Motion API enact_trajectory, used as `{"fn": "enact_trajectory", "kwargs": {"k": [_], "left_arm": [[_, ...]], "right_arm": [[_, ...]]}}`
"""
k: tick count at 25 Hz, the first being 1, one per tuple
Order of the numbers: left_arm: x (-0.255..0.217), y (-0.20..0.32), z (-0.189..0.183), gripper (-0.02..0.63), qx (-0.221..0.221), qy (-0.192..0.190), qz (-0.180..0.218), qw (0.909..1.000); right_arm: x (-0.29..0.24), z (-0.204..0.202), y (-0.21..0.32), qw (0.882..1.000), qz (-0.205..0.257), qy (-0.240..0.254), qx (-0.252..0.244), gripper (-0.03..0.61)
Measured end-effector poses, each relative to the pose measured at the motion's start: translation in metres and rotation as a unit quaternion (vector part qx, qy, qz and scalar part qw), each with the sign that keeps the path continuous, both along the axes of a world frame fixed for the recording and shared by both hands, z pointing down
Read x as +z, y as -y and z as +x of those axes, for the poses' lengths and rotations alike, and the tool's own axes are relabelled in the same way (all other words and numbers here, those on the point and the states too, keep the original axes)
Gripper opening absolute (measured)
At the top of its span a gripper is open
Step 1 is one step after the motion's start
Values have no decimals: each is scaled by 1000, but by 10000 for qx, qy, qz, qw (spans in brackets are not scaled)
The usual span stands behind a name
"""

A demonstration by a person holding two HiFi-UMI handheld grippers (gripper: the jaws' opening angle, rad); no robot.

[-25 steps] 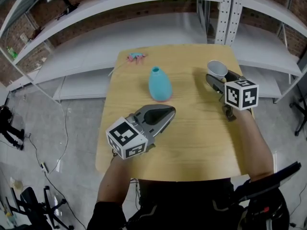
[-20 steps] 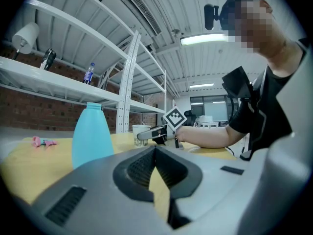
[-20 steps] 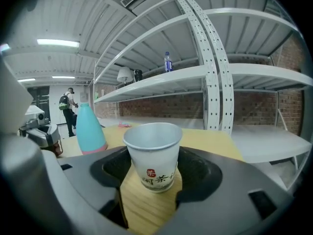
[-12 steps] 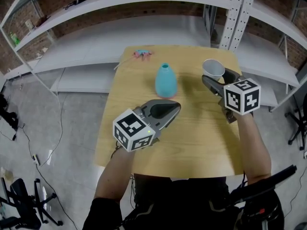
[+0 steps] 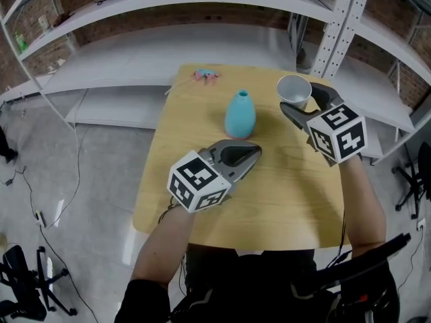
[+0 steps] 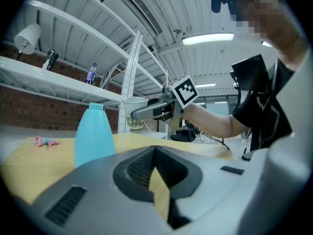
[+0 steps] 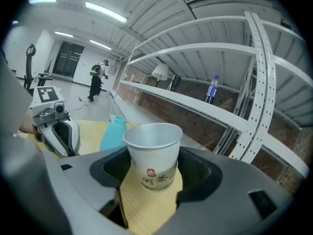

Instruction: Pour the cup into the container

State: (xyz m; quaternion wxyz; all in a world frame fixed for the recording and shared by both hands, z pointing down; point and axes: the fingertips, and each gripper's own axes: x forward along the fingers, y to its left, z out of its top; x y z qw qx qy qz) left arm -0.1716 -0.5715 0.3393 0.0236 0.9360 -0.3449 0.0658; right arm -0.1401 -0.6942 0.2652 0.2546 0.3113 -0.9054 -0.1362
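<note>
Right gripper view: cup (image 7: 151, 151) near upright, mouth up, pinched in right gripper (image 7: 152, 173) fingers; left gripper (image 6: 155, 155) fingers together.

Grey left hand-held gripper (image 5: 252, 153) and right hand-held gripper (image 5: 297, 106) bear black-and-white marker cubes (image 5: 197, 182); black shirt (image 5: 242, 279).

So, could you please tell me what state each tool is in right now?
Left tool: closed, empty.
Right tool: closed on the paper cup.
</note>
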Motion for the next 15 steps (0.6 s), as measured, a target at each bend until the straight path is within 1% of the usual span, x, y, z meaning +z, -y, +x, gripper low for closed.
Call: {"fn": "enact_trajectory", "kwargs": {"k": [9, 15], "left_arm": [[-1, -3, 3, 2, 46, -5, -8, 10000], [-1, -5, 4, 2, 84, -10, -17, 10000]], "right_arm": [[-9, -33, -8, 9958, 422, -767, -259, 303], [-14, -50, -9, 9877, 822, -1291, -329, 302]]}}
